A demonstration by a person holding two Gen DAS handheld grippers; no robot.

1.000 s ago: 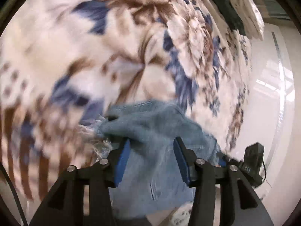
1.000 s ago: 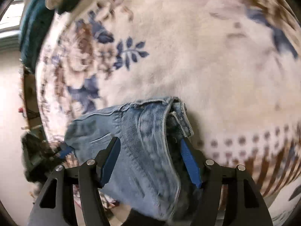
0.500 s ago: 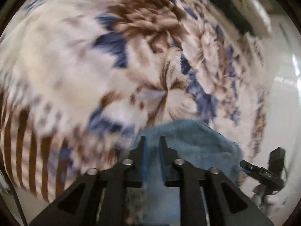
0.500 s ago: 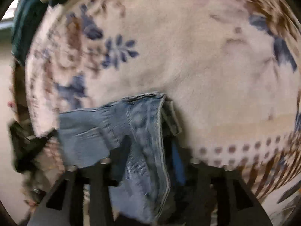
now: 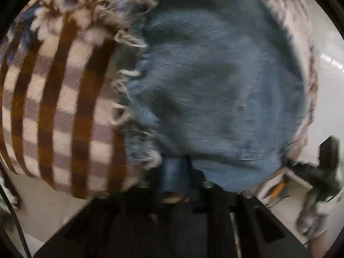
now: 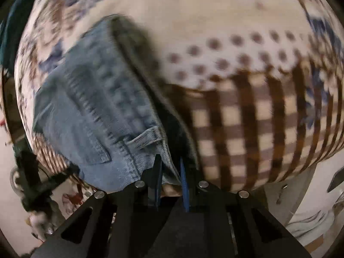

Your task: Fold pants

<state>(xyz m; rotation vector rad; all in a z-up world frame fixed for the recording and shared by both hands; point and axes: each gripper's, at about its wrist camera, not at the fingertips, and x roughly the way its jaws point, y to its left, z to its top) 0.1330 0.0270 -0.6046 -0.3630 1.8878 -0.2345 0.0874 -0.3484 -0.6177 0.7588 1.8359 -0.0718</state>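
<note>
Blue denim pants [image 5: 215, 99] with a frayed hem [image 5: 131, 73] lie on a patterned blanket [image 5: 53, 111]. My left gripper [image 5: 175, 172] is shut on the denim near the frayed hem, at the bottom centre of the left wrist view. In the right wrist view the waistband end of the pants [image 6: 103, 116] shows a belt loop and a pocket. My right gripper [image 6: 169, 172] is shut on the waistband edge. The pants are lifted close to both cameras. Both views are blurred.
The blanket [image 6: 258, 111] has brown checks, dots and blue-brown flowers and covers a bed. Pale floor [image 5: 329, 90] lies at the right of the left wrist view, with dark equipment [image 5: 326, 161] on it. Dark clothing [image 6: 8, 34] lies at the far left of the bed.
Both grippers closed on the pants, then pulled them up and back toward the bed's near edge. The denim now fills far more of both views.
</note>
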